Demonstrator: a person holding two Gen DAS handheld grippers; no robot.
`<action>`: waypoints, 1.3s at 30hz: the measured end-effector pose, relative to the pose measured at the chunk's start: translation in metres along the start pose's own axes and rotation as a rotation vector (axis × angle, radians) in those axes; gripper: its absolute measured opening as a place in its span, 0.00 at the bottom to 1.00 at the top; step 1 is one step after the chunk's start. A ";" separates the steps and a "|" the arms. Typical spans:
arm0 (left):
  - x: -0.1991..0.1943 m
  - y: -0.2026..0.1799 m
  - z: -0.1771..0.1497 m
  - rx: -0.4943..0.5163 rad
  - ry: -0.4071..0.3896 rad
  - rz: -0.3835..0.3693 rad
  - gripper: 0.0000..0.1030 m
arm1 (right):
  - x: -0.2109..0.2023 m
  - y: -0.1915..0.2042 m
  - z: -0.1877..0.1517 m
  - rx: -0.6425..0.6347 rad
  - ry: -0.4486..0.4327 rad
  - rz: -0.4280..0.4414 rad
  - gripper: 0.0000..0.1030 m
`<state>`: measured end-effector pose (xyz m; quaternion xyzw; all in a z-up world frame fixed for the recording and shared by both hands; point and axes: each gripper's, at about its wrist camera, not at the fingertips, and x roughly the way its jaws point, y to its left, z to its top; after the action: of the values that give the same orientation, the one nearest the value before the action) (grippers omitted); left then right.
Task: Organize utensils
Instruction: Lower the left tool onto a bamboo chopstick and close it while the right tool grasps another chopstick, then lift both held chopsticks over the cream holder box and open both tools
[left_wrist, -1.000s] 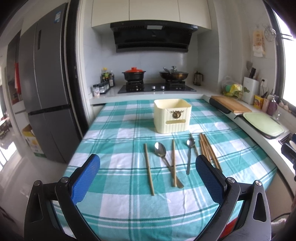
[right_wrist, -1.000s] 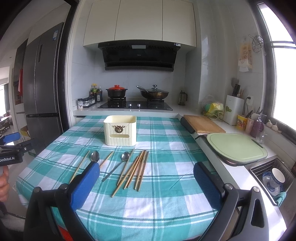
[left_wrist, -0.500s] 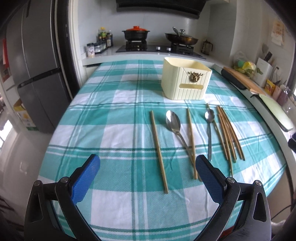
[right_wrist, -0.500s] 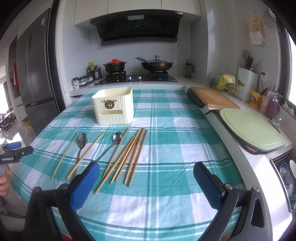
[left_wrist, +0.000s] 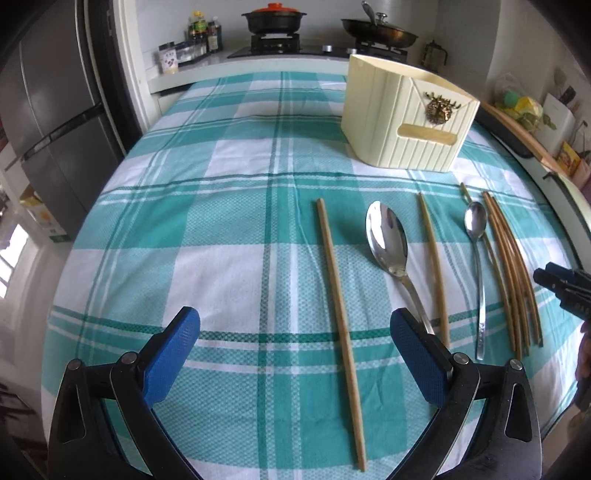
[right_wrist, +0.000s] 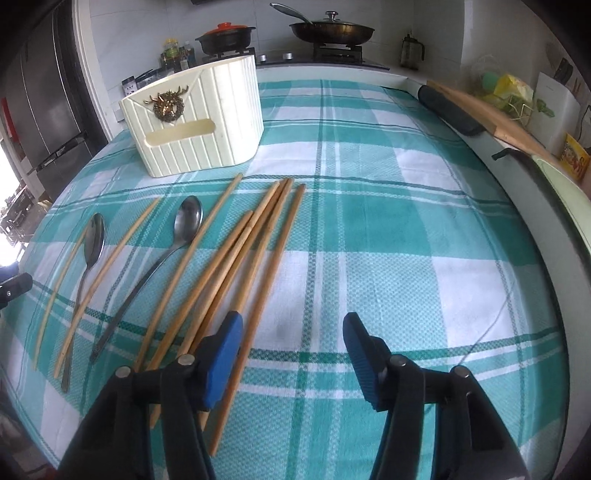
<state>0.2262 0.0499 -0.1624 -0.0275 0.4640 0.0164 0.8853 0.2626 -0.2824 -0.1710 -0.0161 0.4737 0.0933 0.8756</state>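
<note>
On the teal checked tablecloth stands a cream utensil holder (left_wrist: 402, 122) (right_wrist: 195, 118). In front of it lie a large spoon (left_wrist: 388, 240) (right_wrist: 94, 236), a small spoon (left_wrist: 476, 229) (right_wrist: 188, 221), single chopsticks and a chopstick bundle (left_wrist: 513, 269) (right_wrist: 251, 240). My left gripper (left_wrist: 295, 321) is open low over the cloth, with one lone chopstick (left_wrist: 332, 273) lying below the gap near its right finger. My right gripper (right_wrist: 291, 325) has its jaws closing, about half apart. The bundle's rightmost chopstick (right_wrist: 280, 251) runs just inside its left finger, untouched by the pads.
A stove with a red-lidded pot (right_wrist: 225, 35) and a pan (right_wrist: 332, 31) is behind the table. A fridge (left_wrist: 48, 122) stands at the left. A wooden board (right_wrist: 491, 114) and a counter run along the right edge.
Both grippers have dropped and tilted down toward the utensils, which now look larger and closer. The right gripper's jaws have narrowed from wide open; the left jaws stay wide.
</note>
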 end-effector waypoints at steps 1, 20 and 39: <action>0.004 0.002 0.002 -0.007 0.007 -0.003 0.99 | 0.004 0.002 0.001 -0.012 0.010 -0.006 0.51; 0.060 -0.001 0.023 0.099 0.123 0.062 0.99 | 0.031 -0.005 0.041 -0.166 0.150 -0.029 0.43; 0.083 -0.025 0.078 0.153 0.188 0.004 0.04 | 0.081 -0.015 0.125 -0.037 0.145 0.098 0.06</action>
<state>0.3389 0.0307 -0.1858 0.0395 0.5447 -0.0199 0.8375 0.4121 -0.2701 -0.1705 -0.0156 0.5342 0.1434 0.8330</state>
